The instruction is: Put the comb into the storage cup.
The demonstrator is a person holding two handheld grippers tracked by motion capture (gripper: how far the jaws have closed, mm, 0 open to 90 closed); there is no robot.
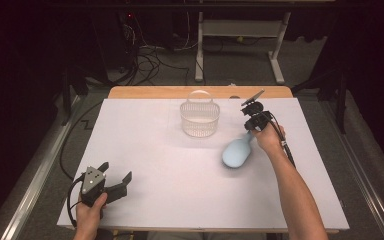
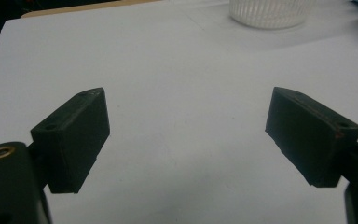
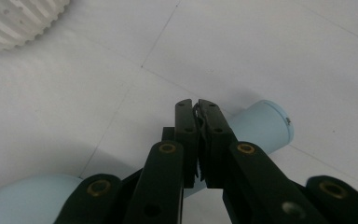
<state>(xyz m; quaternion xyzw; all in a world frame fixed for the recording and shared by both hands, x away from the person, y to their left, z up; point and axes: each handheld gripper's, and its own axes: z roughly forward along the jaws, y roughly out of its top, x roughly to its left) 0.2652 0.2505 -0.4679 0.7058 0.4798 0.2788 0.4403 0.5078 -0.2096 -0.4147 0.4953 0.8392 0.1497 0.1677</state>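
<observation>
On the white worktop (image 1: 155, 150), the right tongs (image 3: 198, 108) clench a light-blue bottle's (image 1: 236, 152) neck; the left tongs (image 2: 186, 135) gape, released.

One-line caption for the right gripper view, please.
Right tool shut on the light blue bottle, white basket beyond.

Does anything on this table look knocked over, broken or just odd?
One thing: the pale blue bottle lies on its side on the white table instead of standing, its neck at the right gripper, whose jaws look shut over it. The white basket stands upright. No spill or damage shows.
</observation>
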